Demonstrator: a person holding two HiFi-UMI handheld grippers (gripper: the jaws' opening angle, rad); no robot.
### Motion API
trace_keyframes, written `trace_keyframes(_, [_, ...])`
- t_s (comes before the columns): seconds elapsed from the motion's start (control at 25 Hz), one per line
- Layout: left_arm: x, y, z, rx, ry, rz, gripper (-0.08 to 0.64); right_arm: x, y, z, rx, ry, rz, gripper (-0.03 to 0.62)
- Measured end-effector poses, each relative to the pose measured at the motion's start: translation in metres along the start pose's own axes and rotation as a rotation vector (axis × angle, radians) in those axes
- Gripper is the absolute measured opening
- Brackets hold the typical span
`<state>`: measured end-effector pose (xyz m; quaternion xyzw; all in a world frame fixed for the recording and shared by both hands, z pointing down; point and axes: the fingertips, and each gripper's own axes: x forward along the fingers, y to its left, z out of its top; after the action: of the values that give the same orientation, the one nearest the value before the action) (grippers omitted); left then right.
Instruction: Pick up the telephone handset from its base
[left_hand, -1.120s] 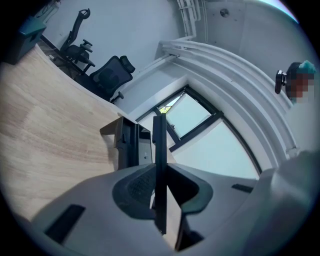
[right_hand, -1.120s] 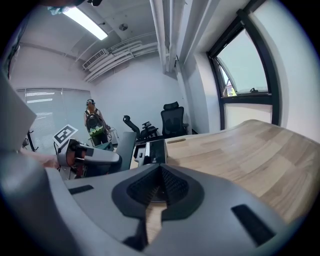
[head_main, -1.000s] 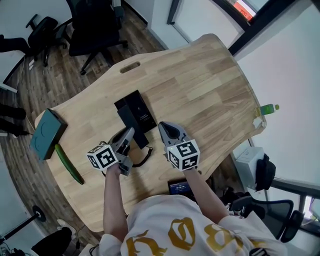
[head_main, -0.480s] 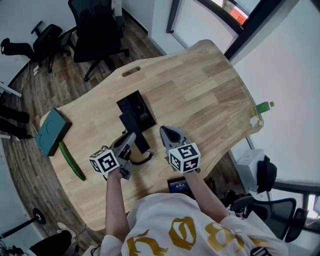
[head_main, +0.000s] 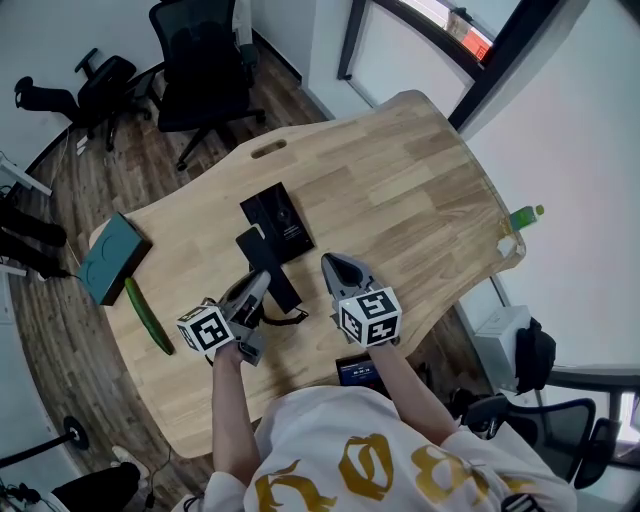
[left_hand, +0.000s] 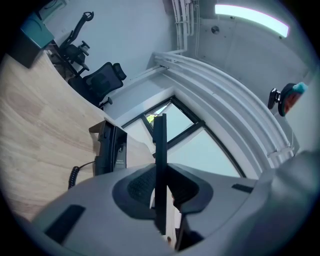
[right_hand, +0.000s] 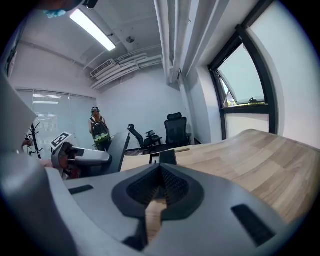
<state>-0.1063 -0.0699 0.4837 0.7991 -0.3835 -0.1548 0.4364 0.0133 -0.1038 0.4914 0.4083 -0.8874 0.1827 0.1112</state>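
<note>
Positions are given by the head view, with 12 o'clock at the far edge of the table (head_main: 400, 170).

1. At the table's 9 o'clock edge lay a green box (head_main: 110, 260). A long green vegetable (head_main: 148, 316) lay just beside it, at its 5 o'clock.
2. The left gripper (head_main: 258, 283) stood at 7 o'clock of the table's middle. Its jaws were clamped on the black telephone handset (head_main: 284, 291), which crossed them as a thin dark bar. In the left gripper view the handset stood edge-on between the pads, and the base showed apart from it, to its left.
3. The telephone base (head_main: 279, 219) lay flat on the table at 12 o'clock of the handset. The head view did not settle whether the handset's far end touched the base or only overlapped it.
4. A coiled cord (head_main: 284, 320) hung in a loop at 6 o'clock of the handset.
5. The right gripper (head_main: 333, 266) hovered at 3 o'clock of the handset, near it but apart from it. Its jaws were together at the tips, with nothing between them.
6. A small dark device (head_main: 357, 373) sat at the table's 6 o'clock edge.
7. A green bottle (head_main: 524, 215) stood off the table's 3 o'clock edge.
8. Black office chairs (head_main: 205, 65) stood on the floor at 11 o'clock.
</note>
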Motion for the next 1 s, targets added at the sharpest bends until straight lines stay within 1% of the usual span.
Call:
trace_keyframes(0.32, [-0.01, -0.015, -0.008, 0.007, 0.0, -0.025, 0.072, -0.009, 0.01, 0.008, -0.041, -0.026, -0.004, 0.005])
trace_keyframes(0.56, [-0.015, -0.03, -0.008, 0.031, -0.007, -0.066, 0.072, -0.015, 0.016, 0.011, -0.06, -0.041, -0.008, 0.005])
trace_keyframes(1.0, [-0.026, -0.055, -0.016, 0.063, 0.016, -0.134, 0.072, -0.026, 0.03, 0.018, -0.09, -0.073, 0.001, 0.005])
